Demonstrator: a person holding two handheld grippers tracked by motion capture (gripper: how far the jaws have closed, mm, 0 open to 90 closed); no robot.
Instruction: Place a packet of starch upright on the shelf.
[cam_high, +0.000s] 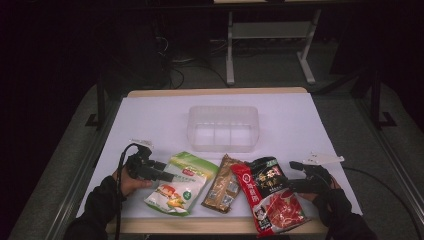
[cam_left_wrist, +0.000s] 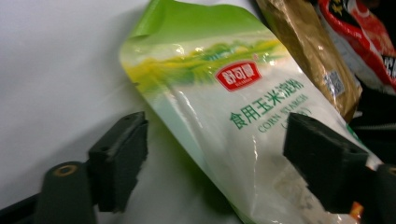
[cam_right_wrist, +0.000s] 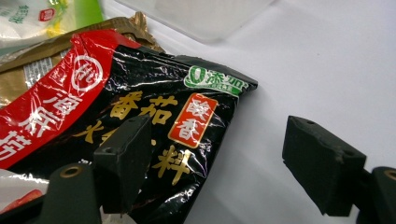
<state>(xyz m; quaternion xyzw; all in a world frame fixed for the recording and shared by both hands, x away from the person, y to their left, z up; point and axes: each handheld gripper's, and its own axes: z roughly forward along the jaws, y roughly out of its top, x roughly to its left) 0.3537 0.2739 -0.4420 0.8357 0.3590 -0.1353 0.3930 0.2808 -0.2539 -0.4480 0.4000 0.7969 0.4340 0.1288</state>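
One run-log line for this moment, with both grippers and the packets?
left gripper: open, at green packet | right gripper: open, at black packet | brown packet: between them | tub: behind

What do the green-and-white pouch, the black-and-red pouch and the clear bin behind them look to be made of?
Green-and-white pouch: glossy plastic film, judging by its highlights and soft creases. Black-and-red pouch: shiny, crinkly film, possibly foil-lined; sharp glints run along its wrinkles. Clear bin: translucent, rigid-looking plastic with a frosted look; the white table shows through its walls.
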